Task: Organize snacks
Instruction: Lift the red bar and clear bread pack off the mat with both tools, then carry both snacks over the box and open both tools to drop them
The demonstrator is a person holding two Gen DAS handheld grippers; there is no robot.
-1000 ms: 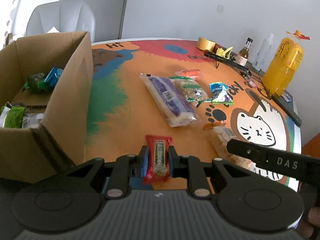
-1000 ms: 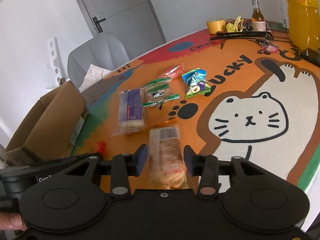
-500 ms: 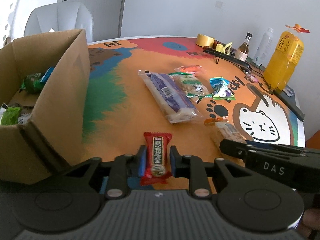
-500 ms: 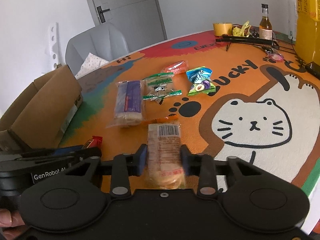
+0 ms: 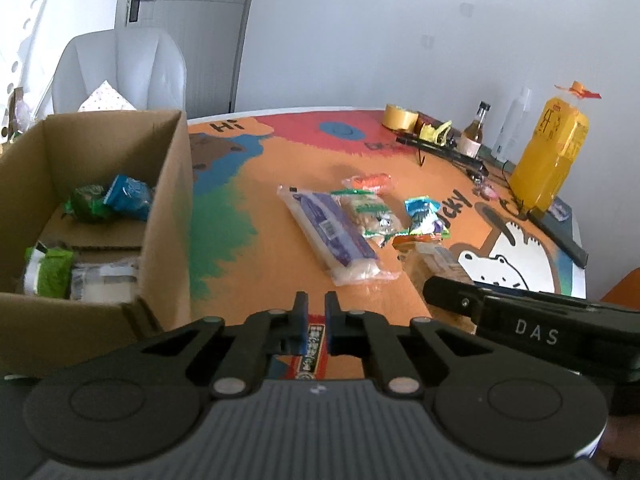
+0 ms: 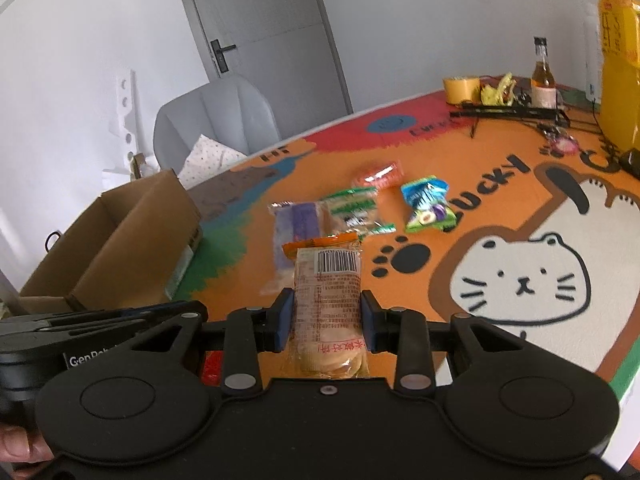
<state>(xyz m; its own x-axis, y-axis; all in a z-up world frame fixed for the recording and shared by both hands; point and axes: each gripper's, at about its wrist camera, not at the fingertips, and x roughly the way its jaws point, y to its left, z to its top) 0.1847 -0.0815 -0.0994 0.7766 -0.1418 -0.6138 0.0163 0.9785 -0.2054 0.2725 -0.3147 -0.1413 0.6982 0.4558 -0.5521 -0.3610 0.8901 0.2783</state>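
Note:
My left gripper [image 5: 316,312] is shut on a red snack bar [image 5: 312,350], which shows only behind the fingertips, lifted off the table. The open cardboard box [image 5: 168,200] stands to its left with several snacks inside. In the right wrist view, my right gripper [image 6: 327,312] is shut on a clear packet of rice crackers [image 6: 328,280], raised above the colourful mat. Beyond lie a long purple-labelled packet [image 5: 332,232], a green-white packet [image 5: 372,212], a blue-green packet [image 5: 424,216] and a small orange-red packet [image 5: 370,180].
A tall yellow juice bottle [image 5: 548,160], a small brown bottle [image 5: 474,132], a tape roll [image 5: 398,118] and a black stand sit along the table's far right. A grey chair [image 5: 120,68] stands behind the box. The table edge runs close on the right.
The right jaws closed onto the cracker packet and lifted it. The left gripper rose with the red bar, which now shows less beyond the fingertips.

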